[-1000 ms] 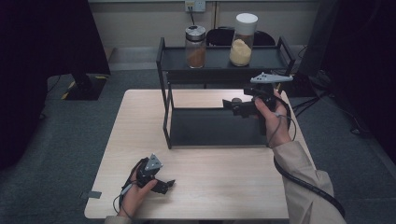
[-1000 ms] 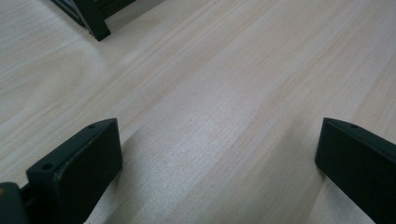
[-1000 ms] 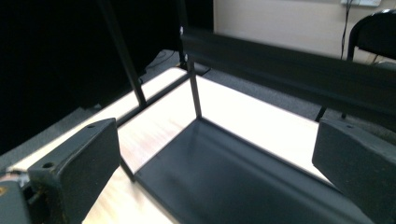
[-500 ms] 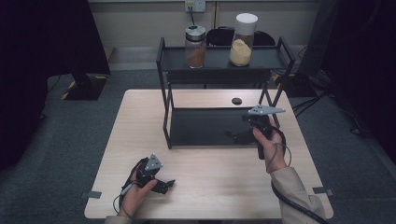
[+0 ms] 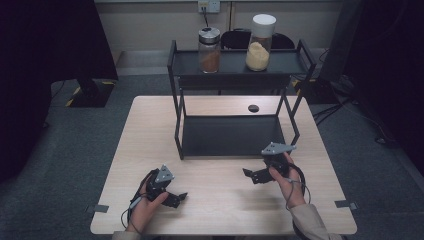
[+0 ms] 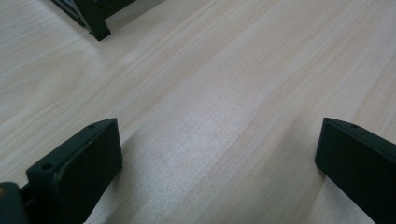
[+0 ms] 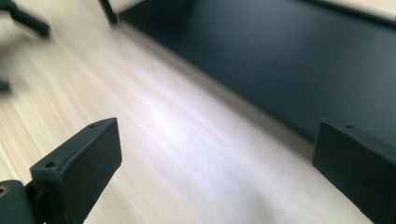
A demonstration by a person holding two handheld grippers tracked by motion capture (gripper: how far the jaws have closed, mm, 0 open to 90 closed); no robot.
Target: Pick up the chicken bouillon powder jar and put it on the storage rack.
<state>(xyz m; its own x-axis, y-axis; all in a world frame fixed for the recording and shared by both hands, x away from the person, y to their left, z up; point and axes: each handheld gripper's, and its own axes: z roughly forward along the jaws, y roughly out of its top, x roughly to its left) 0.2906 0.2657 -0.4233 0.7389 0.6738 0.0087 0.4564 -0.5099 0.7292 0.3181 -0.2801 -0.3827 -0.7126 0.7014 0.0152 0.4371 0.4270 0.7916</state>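
Note:
A black two-tier metal rack (image 5: 235,135) stands on the far half of the light wooden table (image 5: 150,120). Its top shelf carries a jar of brown powder with a silver lid (image 5: 209,50) and a taller jar of yellow grains with a white lid (image 5: 260,42). My left gripper (image 5: 177,196) lies low at the front left, jaws wide open over bare wood (image 6: 210,121). My right gripper (image 5: 250,175) is at the front right, just before the rack's lower shelf (image 7: 261,51), open with nothing between its jaws.
A small dark round hole (image 5: 253,108) marks the table behind the rack. Grey carpet floor surrounds the table. A dark stand base (image 5: 90,92) is on the floor at the left, and cables run at the right.
My right gripper has drawn back from beside the rack's right upright toward the front edge and come down near the tabletop. The left gripper has stayed in place.

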